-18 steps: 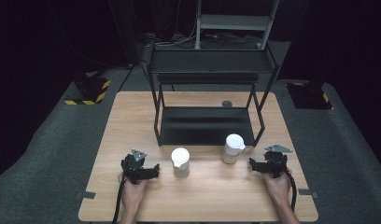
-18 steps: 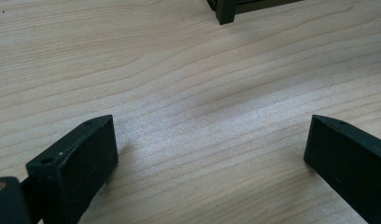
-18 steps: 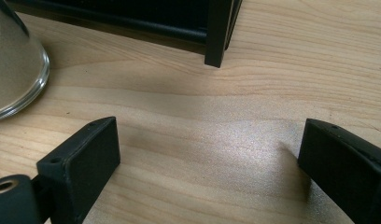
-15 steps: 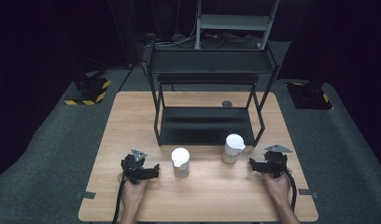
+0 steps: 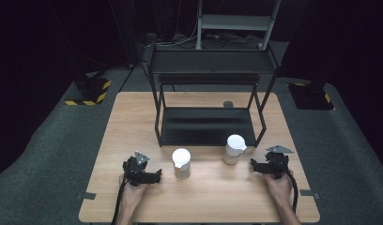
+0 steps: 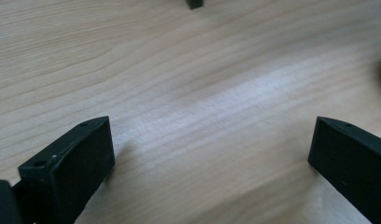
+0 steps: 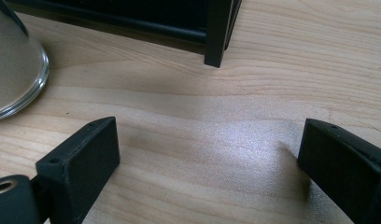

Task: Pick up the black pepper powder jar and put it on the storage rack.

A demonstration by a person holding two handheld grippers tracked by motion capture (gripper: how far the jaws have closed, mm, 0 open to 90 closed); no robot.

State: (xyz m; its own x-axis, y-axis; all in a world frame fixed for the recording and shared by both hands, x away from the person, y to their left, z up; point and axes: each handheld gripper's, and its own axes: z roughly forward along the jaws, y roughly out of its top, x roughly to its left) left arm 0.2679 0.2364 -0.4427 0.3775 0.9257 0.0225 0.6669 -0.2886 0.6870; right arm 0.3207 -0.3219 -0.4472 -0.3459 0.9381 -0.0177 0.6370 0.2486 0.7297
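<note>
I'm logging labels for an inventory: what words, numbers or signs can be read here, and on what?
None can be read: the two white-lidded jars, the black rack and both grippers show no lettering. The only marking is wordless yellow-black hazard striping on a floor base.

Glass jar cropped at left; small disc unidentifiable.

Light wood table on grey carpet, room dark beyond. Black two-tier metal rack at table's 12 o'clock. Yellow-black striped bases at 10 and 2 o'clock. Grey metal frame behind rack, cables at its foot.
</note>
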